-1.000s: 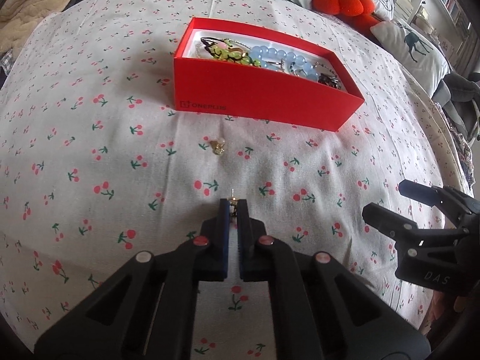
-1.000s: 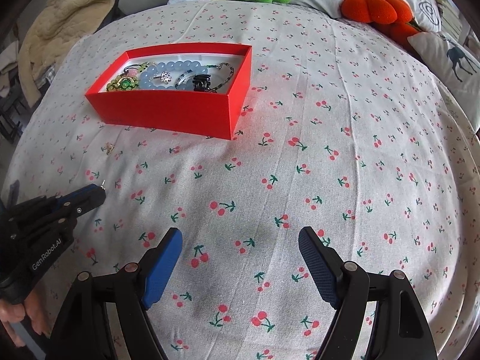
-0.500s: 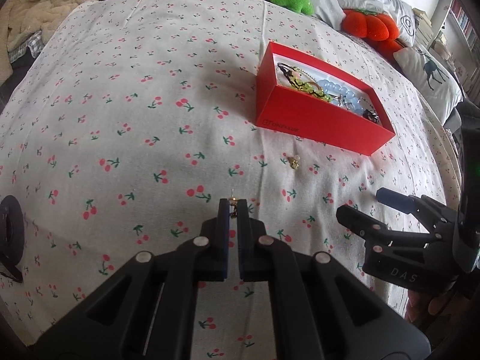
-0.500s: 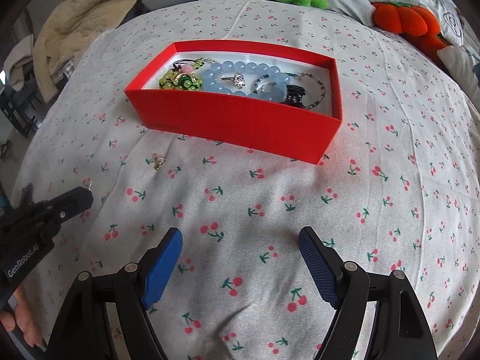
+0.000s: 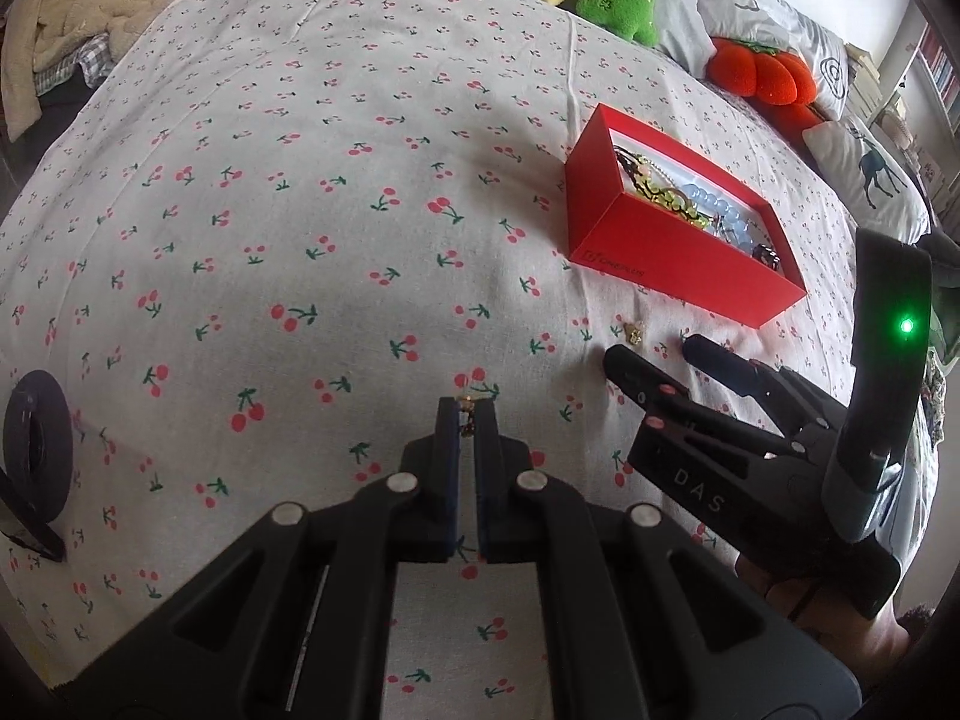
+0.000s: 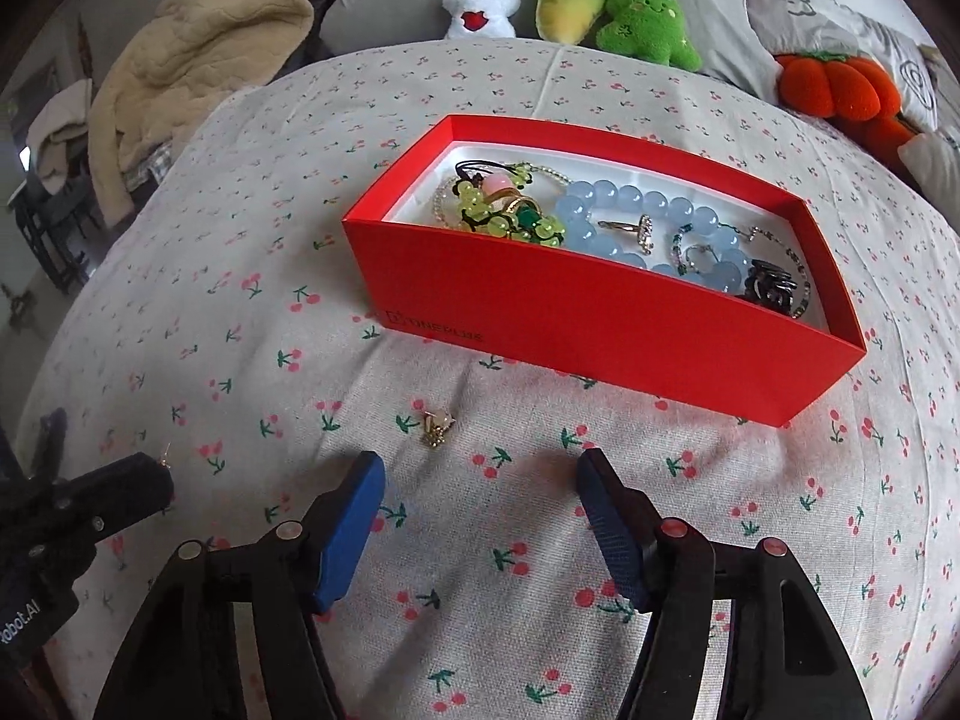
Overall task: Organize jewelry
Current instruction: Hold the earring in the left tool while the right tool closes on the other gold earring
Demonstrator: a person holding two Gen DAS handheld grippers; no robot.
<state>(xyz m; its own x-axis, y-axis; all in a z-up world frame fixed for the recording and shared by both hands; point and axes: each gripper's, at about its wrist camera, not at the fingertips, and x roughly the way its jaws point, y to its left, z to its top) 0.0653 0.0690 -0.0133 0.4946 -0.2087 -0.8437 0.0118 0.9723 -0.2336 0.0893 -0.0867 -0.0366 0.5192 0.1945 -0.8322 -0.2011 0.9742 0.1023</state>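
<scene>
My left gripper [image 5: 467, 414] is shut on a tiny gold earring [image 5: 466, 400] that pokes out at its tips, above the cherry-print cloth. In the right wrist view it sits at the far left [image 6: 153, 471]. A second gold earring [image 6: 435, 426] lies loose on the cloth in front of the red box [image 6: 600, 324]. My right gripper [image 6: 480, 462] hovers just short of that earring, jaws closing with nothing between them. The box holds a blue bead bracelet [image 6: 630, 204], green beads, rings and a dark clip. The left wrist view shows the right gripper [image 5: 653, 349] beside the loose earring [image 5: 631, 333].
Plush toys [image 6: 600, 6] and pillows line the far edge of the bed. A beige blanket [image 6: 198, 54] lies at the back left and an orange plush [image 6: 840, 87] at the back right. A black round object [image 5: 36, 450] sits at the cloth's left edge.
The right gripper came forward and left toward the loose earring and its jaws narrowed. The left gripper carried its earring leftward, so the box now sits far right in its view.
</scene>
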